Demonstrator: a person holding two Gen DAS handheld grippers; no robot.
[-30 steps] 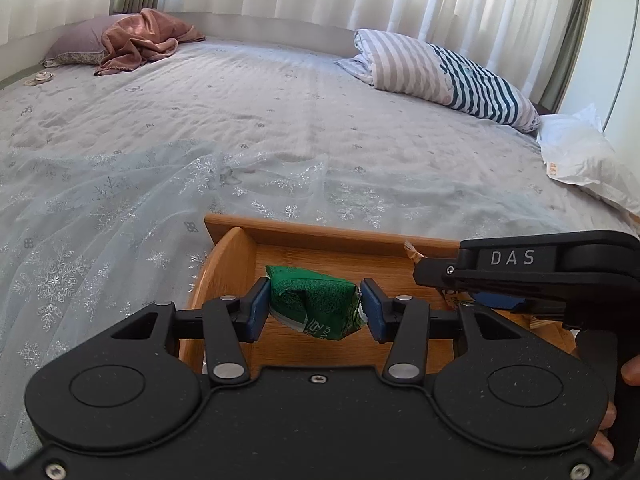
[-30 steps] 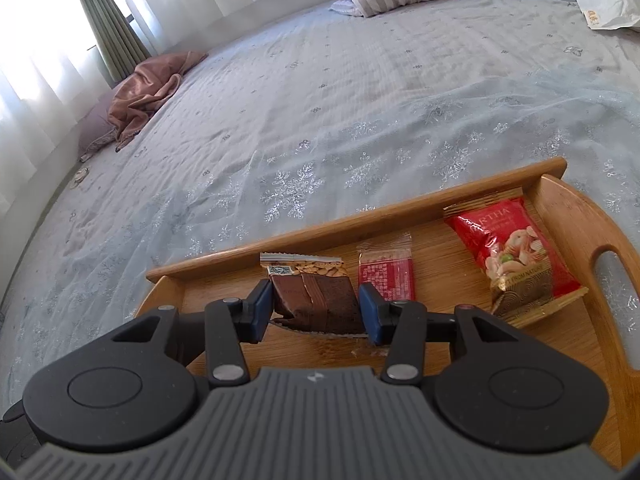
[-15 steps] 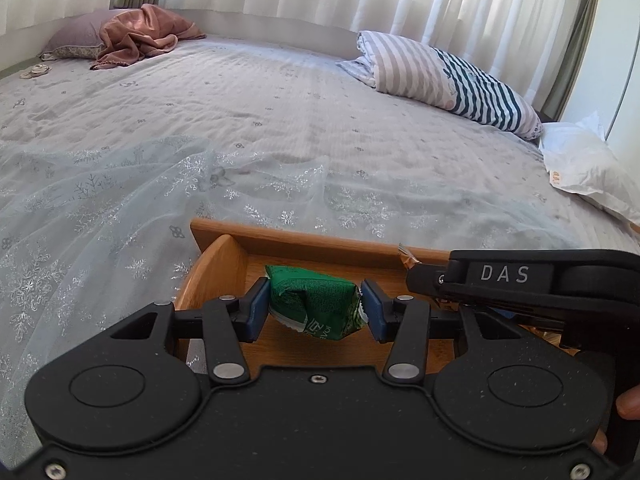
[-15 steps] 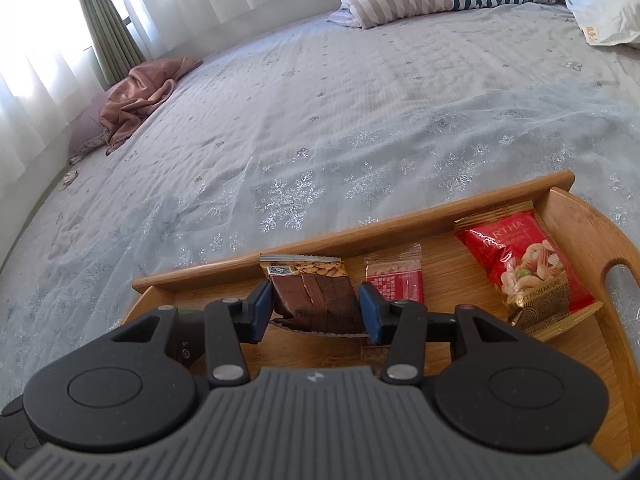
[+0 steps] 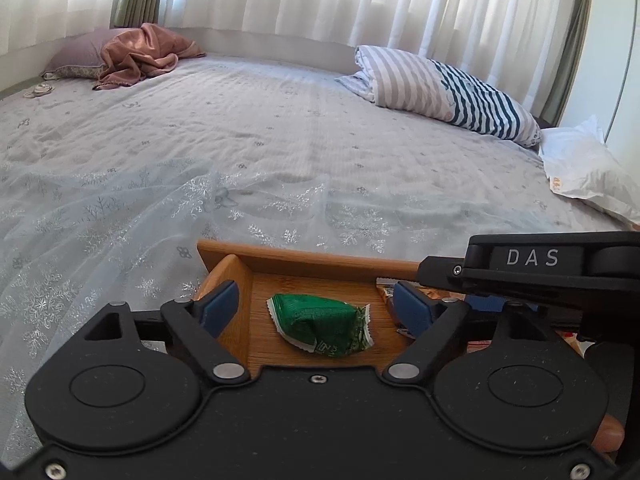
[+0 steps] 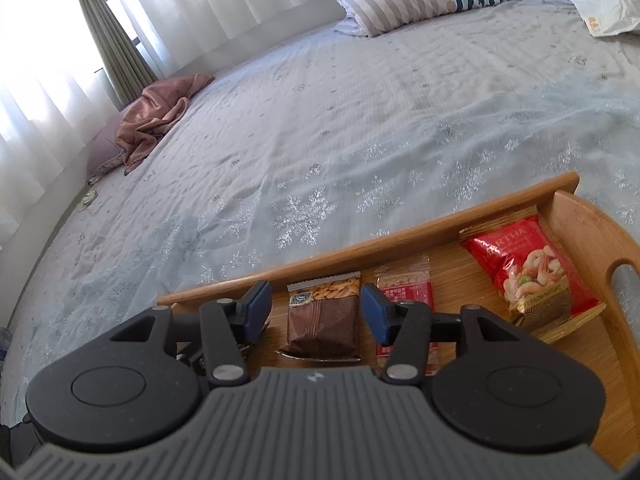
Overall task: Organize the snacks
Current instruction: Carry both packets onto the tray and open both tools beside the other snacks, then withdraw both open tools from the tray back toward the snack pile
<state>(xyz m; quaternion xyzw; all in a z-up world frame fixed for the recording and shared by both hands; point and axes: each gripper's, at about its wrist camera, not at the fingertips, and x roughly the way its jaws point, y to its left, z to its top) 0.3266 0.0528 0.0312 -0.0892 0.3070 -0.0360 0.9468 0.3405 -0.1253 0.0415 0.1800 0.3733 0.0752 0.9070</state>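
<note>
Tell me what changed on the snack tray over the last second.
Both grippers let go. The left gripper, whose jaws have just been opening, released the green packet; it now lies free on the wooden tray. The right gripper has also just been opening and freed the brown snack bar, which lies between the jaws untouched. The small red packet and red nut bag stayed put.

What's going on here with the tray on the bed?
A person with a gripper in each hand is sorting snacks into a wooden tray. The left gripper has just opened, leaving a green packet lying in the tray. The right gripper has just opened around a brown packet.
</note>
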